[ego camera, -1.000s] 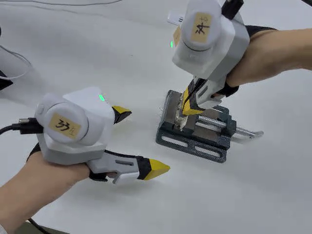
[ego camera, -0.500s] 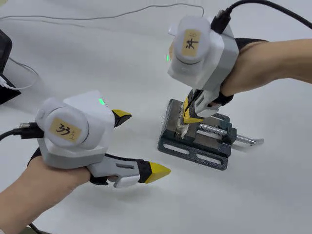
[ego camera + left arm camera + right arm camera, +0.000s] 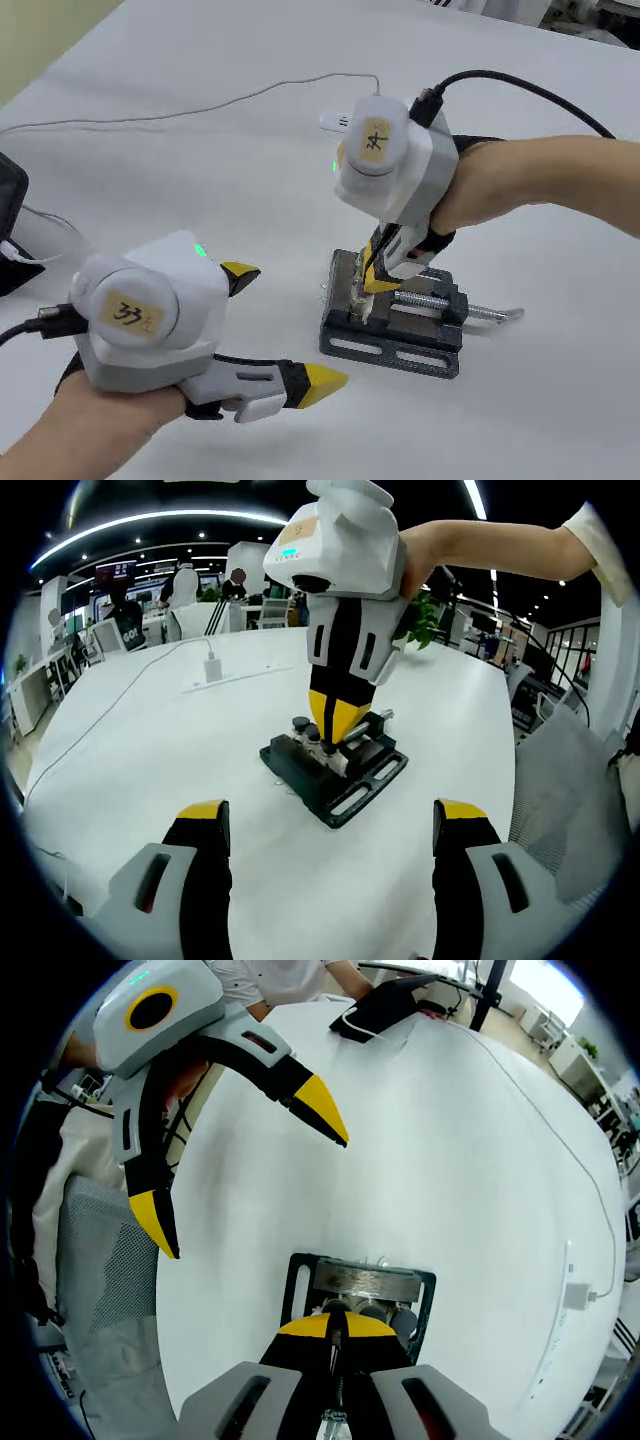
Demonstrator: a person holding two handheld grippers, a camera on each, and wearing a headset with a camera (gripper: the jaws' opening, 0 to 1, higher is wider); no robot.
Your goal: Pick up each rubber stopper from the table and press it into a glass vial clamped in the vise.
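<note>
Site: broad white table (image 3: pixel 200 190) in an open-plan office; a thin white cable (image 3: pixel 250 98) crosses its far side, and a black device (image 3: pixel 8 232) lies at the left margin of the head view.

Item 1, vise (image 3: pixel 395 352): dark grey, flat on the table, well in from every edge, bare surface on all sides. Its long axis follows the screw, and the handle (image 3: pixel 492 314) points to the right in the head view.

Item 2, glass vials (image 3: pixel 312 734): short row, upright, mouths up, held between the vise cheeks. The left gripper view shows a dark rubber stopper (image 3: pixel 300 723) on top of the vials that are clear of the other gripper.

Item 3, right gripper (image 3: pixel 371 284): directly over the vise, pointing steeply down. The jaws are closed tip to tip, with the yellow tips at the vial row. Whether anything is pinched between them cannot be told.

Item 4, left gripper (image 3: pixel 285 325): held above bare table, left of the vise and apart from it, aimed toward it. The jaws are spread wide with nothing between them.

Item 5, mesh chair (image 3: pixel 95 1250): beside the table edge in the right gripper view.
</note>
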